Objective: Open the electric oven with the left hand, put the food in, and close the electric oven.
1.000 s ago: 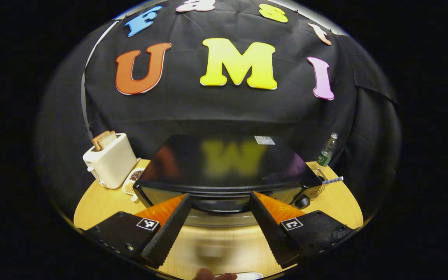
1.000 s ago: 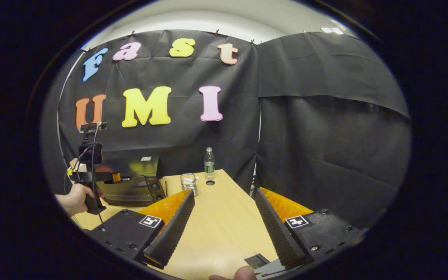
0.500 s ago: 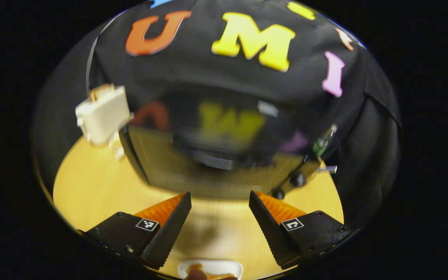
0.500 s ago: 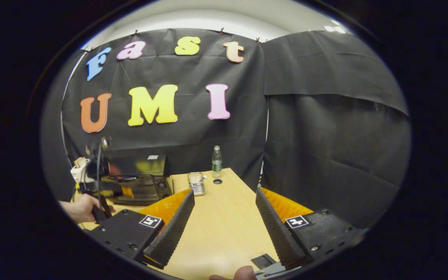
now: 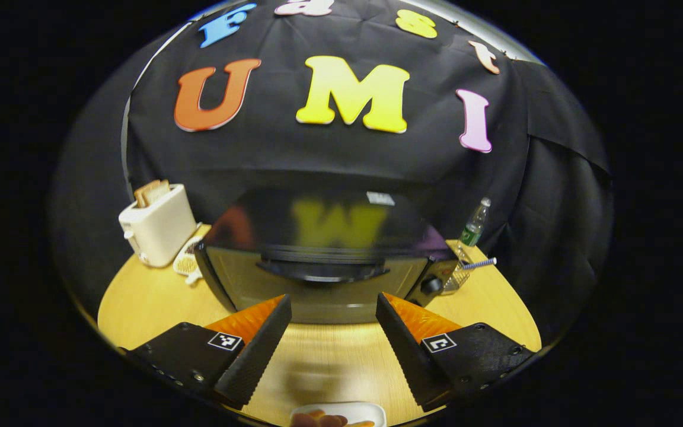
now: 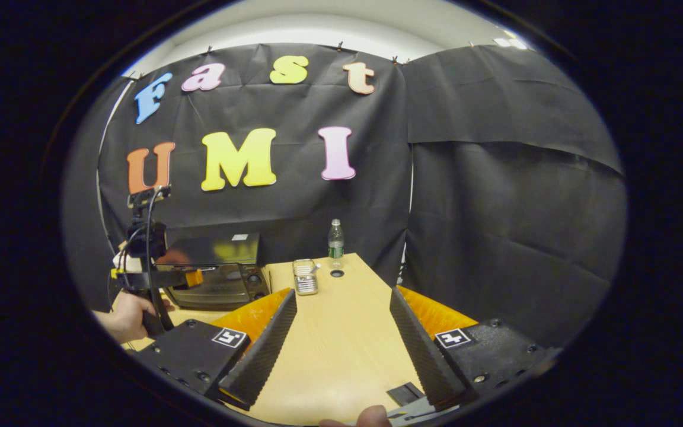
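The black electric oven stands on the wooden table, its door upright against the body and its curved handle facing me. My left gripper hangs open a short way in front of the door, touching nothing. A white plate with food lies on the table at the near edge, partly cut off. In the right gripper view the oven is at the left, with a hand holding the left gripper before it. My right gripper is open over bare table.
A cream toaster with bread stands left of the oven, with a small dish beside it. A green-labelled bottle and a wire basket stand to the oven's right. A small black piece lies near the right gripper.
The left gripper has drawn back from the oven's handle, dipping and then levelling; the oven front now shows whole. The right gripper has barely moved.
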Tool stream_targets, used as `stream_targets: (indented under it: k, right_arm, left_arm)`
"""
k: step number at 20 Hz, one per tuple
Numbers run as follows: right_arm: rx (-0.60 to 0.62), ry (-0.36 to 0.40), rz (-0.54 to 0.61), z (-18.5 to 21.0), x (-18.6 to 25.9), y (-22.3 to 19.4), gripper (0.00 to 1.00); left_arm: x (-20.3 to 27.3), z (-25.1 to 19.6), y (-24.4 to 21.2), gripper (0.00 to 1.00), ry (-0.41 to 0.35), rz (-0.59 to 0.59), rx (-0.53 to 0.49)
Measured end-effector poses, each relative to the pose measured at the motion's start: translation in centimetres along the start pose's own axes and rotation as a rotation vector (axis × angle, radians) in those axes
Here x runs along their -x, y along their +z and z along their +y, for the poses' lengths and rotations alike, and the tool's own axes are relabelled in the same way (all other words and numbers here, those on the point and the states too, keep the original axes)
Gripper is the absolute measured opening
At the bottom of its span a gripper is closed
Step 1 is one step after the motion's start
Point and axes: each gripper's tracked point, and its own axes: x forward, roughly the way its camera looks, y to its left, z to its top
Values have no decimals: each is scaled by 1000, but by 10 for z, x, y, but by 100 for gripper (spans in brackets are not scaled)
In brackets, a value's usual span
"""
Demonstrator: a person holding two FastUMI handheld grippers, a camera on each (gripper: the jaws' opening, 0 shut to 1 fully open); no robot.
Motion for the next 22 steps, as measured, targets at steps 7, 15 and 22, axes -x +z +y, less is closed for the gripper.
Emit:
stream_targets:
  k: [7,15,22]
  right_arm:
    - [-12,-46,20,-27,2,-7,99]
    - [-2,-17,19,-18,0,-2,100]
    - [2,23,9,-8,2,0,100]
  left_arm:
    - [-38,15,18,94,64,0,43]
    - [-44,33,-3,97,148,72,12]
    - [-8,28,-28,97,144,133,51]
